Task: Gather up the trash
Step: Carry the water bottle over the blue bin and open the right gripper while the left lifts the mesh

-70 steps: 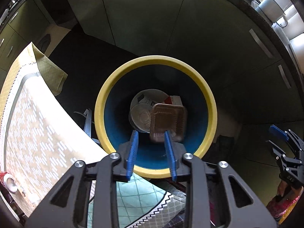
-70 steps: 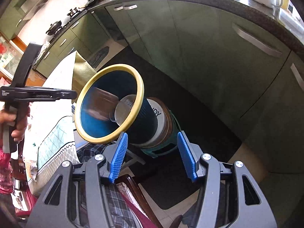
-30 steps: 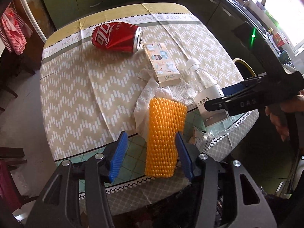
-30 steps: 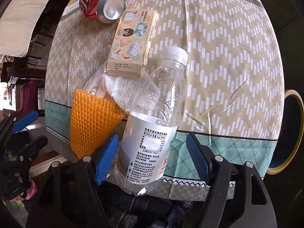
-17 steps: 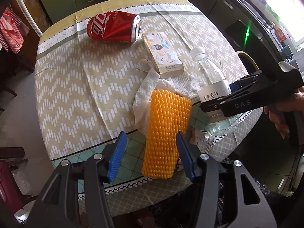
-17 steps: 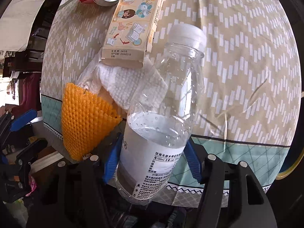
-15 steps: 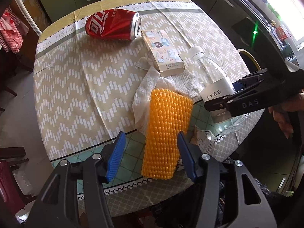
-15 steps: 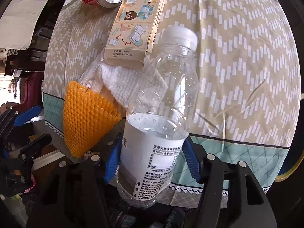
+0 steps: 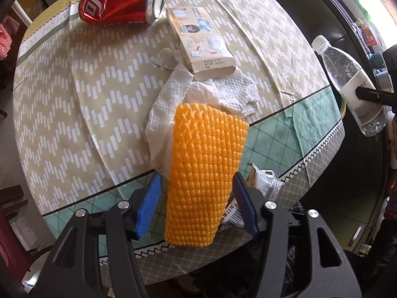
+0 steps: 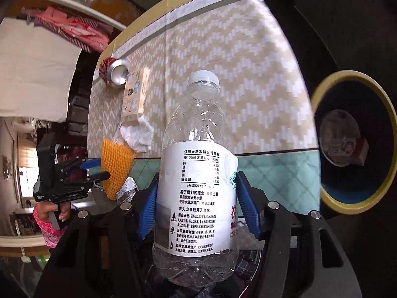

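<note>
An orange foam net (image 9: pixel 203 168) lies at the near edge of the table (image 9: pixel 62 99), partly on a crumpled paper towel (image 9: pixel 223 94). My left gripper (image 9: pixel 196 176) points down over the net, open, one blue finger on each side and a small gap on the left. My right gripper (image 10: pixel 197 176) is shut on a clear plastic bottle (image 10: pixel 198 173) with a white label, held off the table. In the left wrist view the bottle (image 9: pixel 347 74) hangs past the table's right edge. A yellow-rimmed bin (image 10: pixel 347 207) stands to the right of it.
A dented red can (image 9: pixel 119 2) and a small cardboard box (image 9: pixel 201 37) lie at the far side of the table. A torn wrapper (image 9: pixel 263 181) sits beside the net. Dark cabinets run behind the bin. A person's hand holds the left gripper (image 10: pixel 94 168).
The right gripper's fingers closed on the bottle, lifted it off the table and carried it right, towards the bin. The left gripper sank closer over the orange net.
</note>
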`<state>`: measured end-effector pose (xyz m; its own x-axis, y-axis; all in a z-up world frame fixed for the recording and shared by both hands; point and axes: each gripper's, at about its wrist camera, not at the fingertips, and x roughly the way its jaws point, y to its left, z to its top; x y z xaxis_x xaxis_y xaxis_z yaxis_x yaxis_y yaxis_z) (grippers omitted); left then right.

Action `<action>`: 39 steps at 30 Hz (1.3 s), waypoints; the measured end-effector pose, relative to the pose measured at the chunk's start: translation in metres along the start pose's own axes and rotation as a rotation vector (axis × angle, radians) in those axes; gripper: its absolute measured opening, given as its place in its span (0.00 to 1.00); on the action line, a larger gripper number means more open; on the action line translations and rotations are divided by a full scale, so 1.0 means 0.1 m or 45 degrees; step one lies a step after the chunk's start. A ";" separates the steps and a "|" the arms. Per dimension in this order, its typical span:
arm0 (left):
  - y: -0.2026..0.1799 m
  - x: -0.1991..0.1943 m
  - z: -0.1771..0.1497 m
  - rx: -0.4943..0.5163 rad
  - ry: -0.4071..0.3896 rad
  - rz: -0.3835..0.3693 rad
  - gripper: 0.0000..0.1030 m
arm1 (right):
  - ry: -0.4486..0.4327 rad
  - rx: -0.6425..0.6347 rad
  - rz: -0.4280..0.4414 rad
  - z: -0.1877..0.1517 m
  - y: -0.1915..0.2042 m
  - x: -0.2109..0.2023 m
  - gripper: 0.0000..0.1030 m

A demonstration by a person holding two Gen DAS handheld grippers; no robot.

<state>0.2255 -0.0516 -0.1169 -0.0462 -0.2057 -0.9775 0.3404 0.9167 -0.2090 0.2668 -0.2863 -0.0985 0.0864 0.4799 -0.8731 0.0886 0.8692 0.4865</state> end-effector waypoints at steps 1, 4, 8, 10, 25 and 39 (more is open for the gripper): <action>-0.02 0.02 0.00 0.004 0.013 0.001 0.50 | -0.035 0.034 0.004 -0.02 -0.16 -0.12 0.57; -0.07 0.13 0.01 -0.004 0.062 0.020 0.50 | -0.105 0.125 0.024 -0.10 -0.54 -0.31 0.57; -0.10 0.27 0.00 -0.022 0.096 0.003 0.42 | -0.153 0.203 0.039 -0.15 -0.99 -0.41 0.57; -0.14 0.29 -0.02 -0.024 0.084 0.008 0.30 | -0.179 0.226 0.007 -0.17 -1.17 -0.44 0.57; -0.37 -0.37 0.08 0.037 -0.111 0.063 0.11 | -0.299 0.356 -0.340 0.03 -2.18 -0.16 0.61; -1.89 -0.48 0.71 0.401 -0.134 -0.021 0.11 | -0.526 0.404 -0.075 -0.70 -2.42 -0.74 0.66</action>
<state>0.2302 -0.2397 -0.0281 0.0377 -0.2690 -0.9624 0.6148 0.7655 -0.1899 0.1697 -0.5235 -0.1539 0.4509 0.2883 -0.8447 0.3960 0.7836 0.4788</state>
